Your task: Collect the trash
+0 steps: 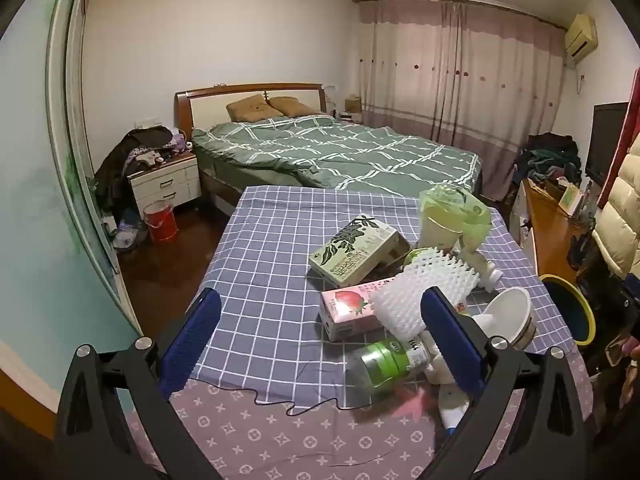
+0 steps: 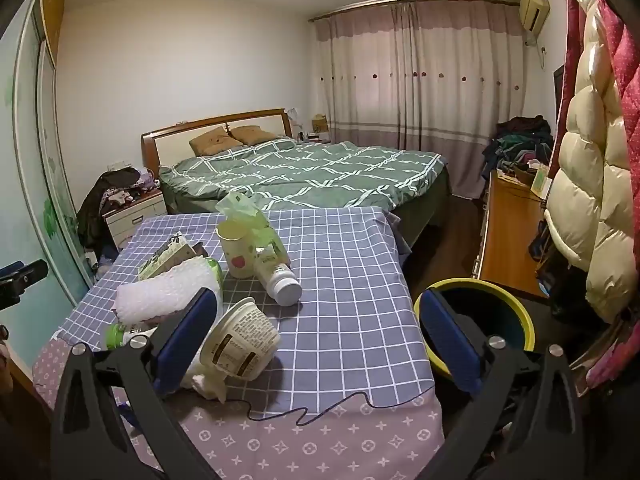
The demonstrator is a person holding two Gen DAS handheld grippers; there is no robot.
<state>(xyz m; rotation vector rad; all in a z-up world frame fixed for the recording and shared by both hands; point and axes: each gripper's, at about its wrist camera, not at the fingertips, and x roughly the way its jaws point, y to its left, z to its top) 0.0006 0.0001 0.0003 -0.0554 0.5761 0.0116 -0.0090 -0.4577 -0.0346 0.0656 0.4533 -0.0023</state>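
Left wrist view: left claw (image 1: 320, 344) stands fully spread above the worktop (image 1: 264, 248), gripping nothing. Trash lies clustered at the worktop's right half: green tea carton (image 1: 354, 250), strawberry carton (image 1: 348, 312), white foam net (image 1: 424, 288), green-labelled bottle (image 1: 388, 364), bagged cup (image 1: 448, 220). Right claw (image 2: 320, 344) is likewise wide open and empty; a tipped paper tub (image 2: 240, 344) lies just beside its left finger. The yellow-rimmed bin (image 2: 480, 320) stands beside the worktop's right edge
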